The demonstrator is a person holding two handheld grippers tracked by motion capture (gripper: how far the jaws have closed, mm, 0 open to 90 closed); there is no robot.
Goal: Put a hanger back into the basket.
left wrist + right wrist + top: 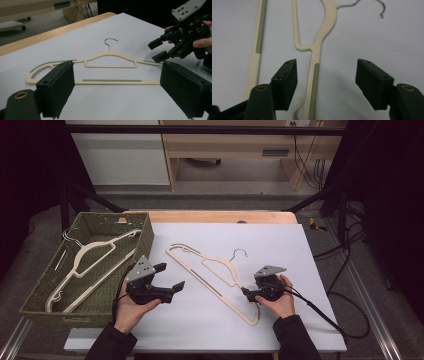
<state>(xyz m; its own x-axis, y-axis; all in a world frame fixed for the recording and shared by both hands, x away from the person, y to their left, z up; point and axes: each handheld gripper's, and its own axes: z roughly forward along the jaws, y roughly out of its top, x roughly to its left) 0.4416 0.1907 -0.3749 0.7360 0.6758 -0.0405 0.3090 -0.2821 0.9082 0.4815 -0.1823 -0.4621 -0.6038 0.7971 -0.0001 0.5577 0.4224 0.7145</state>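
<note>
- Basket (145,232), woven, olive green, stands at the far left of the surface (280,245); two cream hangers (92,251) lie inside it, wire hooks toward its far-left corner.
- Left tool (169,277) is held in the left hand (131,307) just right of the basket, above the white surface, jaws pointing right toward the centre. Jaws stand wide apart and released, with nothing between them. In the left gripper view the loose hanger lies beyond its pads (60,87), not touched.
- Loose hanger (215,279), cream with grey grip strips, lies flat at the centre of the surface, running from far left to near right; its metal hook (240,253) points to the far side.
- Right tool (248,295) is held in the right hand (280,300) at the near-right end of that hanger, jaws pointing left. In the right gripper view the hanger's shoulder arm (315,82) runs between the two pads, nearer one pad, with clear gaps on both sides: partly open, no grasp.
</note>
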